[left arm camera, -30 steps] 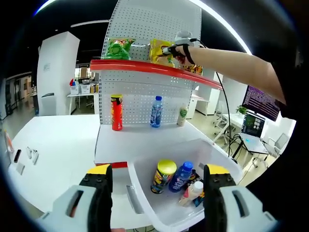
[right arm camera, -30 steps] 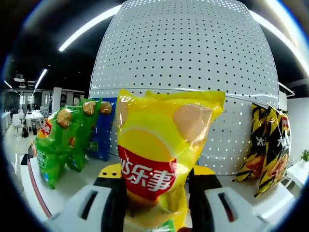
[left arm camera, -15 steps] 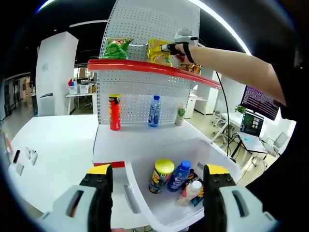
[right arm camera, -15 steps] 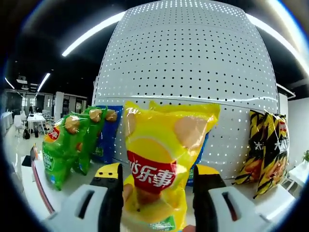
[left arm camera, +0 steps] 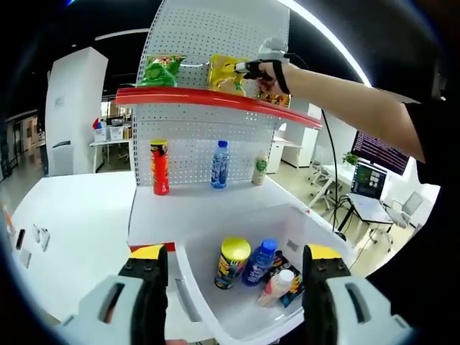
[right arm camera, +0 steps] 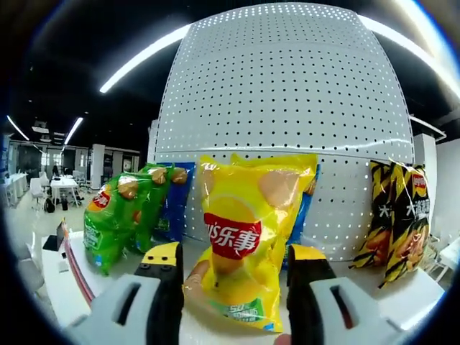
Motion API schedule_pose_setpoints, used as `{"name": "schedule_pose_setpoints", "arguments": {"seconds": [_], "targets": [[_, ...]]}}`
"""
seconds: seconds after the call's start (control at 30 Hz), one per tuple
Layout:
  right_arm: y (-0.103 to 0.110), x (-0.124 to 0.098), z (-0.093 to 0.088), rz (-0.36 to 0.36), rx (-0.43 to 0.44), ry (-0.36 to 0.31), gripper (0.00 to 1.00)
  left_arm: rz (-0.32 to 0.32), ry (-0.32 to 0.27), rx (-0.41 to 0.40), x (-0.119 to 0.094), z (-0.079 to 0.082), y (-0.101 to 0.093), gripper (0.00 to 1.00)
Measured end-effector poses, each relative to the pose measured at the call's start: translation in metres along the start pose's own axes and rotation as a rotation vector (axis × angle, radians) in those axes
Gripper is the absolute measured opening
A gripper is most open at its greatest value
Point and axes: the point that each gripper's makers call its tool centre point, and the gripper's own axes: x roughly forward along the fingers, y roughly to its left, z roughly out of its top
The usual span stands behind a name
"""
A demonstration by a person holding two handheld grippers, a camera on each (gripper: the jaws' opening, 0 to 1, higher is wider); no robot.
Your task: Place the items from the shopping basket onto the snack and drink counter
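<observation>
My left camera sits low and back, looking over the white plastic shopping basket (left arm camera: 215, 284) toward the white pegboard snack counter (left arm camera: 208, 79), red-edged top shelf (left arm camera: 215, 100) up at twelve o'clock. My right camera is up on that shelf, close in, facing the pegboard square on, the yellow crisp bag (right arm camera: 251, 237) dead ahead. Both views share that bag (left arm camera: 224, 74) and the green crisp bag (right arm camera: 118, 215) at ten o'clock.

A blue bag (right arm camera: 175, 208) stands mostly hidden behind the green bag (right arm camera: 121, 215) and yellow chip bag (right arm camera: 248, 244); labels on the basket's (left arm camera: 237, 316) bottles are too small to read.
</observation>
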Motion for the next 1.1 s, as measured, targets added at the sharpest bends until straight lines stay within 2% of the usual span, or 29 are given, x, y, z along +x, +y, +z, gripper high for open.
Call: {"name": "schedule_pose_setpoints", "arguments": {"seconds": [0.47, 0.7, 1.1], "targets": [[0.011, -0.038, 0.006, 0.072, -0.004, -0.055, 0.57, -0.025, 0.007, 0.016, 0.010, 0.004, -0.005, 0.76], [0.007, -0.043, 0.008, 0.075, 0.000, -0.069, 0.56, -0.032, 0.010, 0.023, 0.012, 0.005, -0.009, 0.76], [0.001, -0.075, 0.011, 0.089, 0.018, -0.111, 0.56, -0.030, 0.007, 0.033, 0.012, 0.009, -0.008, 0.76]]}}
